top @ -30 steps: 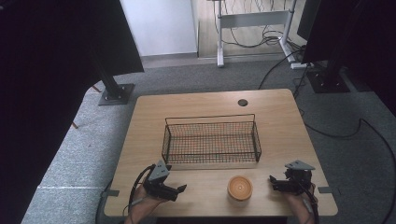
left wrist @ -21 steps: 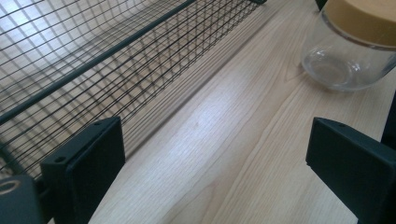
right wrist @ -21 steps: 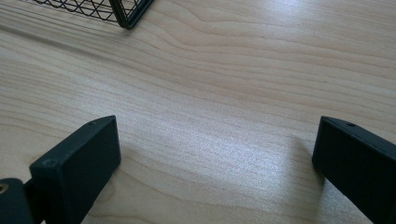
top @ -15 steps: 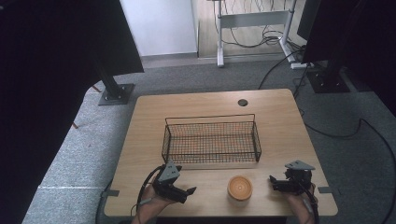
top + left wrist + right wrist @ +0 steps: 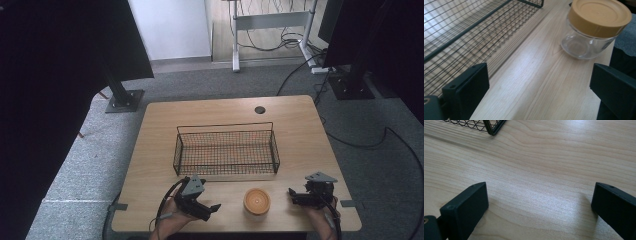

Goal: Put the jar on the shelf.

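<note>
Now: left tool (image 5: 212, 208) hovering lower centre-left of the high view, jaws spread wide, gripping nothing, pointing toward glass jar (image 5: 257, 201) with tan lid. Jar standing upright on tabletop (image 5: 300, 130), lower centre, between both tools, just below wire basket (image 5: 226, 148). Right tool (image 5: 291, 195) resting lower right, jaws likewise released, apart from jar.

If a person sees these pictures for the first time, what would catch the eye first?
Probably the glass jar with a tan lid, standing near the front edge of the wooden table between the left gripper and the right gripper, both open. Behind it stands an empty black wire basket.
</note>
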A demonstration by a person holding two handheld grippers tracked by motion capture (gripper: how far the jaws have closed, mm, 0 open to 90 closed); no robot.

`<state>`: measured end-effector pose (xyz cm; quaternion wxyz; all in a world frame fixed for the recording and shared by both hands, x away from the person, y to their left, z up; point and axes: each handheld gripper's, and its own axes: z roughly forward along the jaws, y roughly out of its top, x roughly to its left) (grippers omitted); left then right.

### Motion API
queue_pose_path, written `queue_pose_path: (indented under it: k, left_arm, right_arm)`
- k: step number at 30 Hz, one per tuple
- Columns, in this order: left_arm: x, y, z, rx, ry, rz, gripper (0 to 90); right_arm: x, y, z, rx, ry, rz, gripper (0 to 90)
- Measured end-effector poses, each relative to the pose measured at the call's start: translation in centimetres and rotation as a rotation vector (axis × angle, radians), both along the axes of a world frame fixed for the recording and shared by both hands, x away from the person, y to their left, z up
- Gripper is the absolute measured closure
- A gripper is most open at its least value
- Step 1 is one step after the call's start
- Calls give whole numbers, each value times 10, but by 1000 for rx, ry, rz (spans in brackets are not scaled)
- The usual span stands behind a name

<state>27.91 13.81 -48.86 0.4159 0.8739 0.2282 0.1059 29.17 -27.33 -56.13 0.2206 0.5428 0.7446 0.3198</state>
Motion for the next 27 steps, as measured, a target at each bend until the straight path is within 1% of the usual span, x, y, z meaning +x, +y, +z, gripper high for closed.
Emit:
queue_pose_path:
  k: [9, 21, 25, 27]
  left_arm:
    - [-2, -22, -3, 12, 12, -56, 15]
    - [-3, -51, -4, 46, 18, -128, 5]
    - [-3, -61, -4, 48, 21, -153, 5]
    - [-3, -67, -5, 57, 20, -168, 5]
  right_arm:
    - [0, 0, 0, 1, 1, 1, 5]
    - [0, 0, 0, 1, 1, 1, 5]
    - [0, 0, 0, 1, 1, 1, 5]
    - [0, 0, 0, 1, 1, 1, 5]
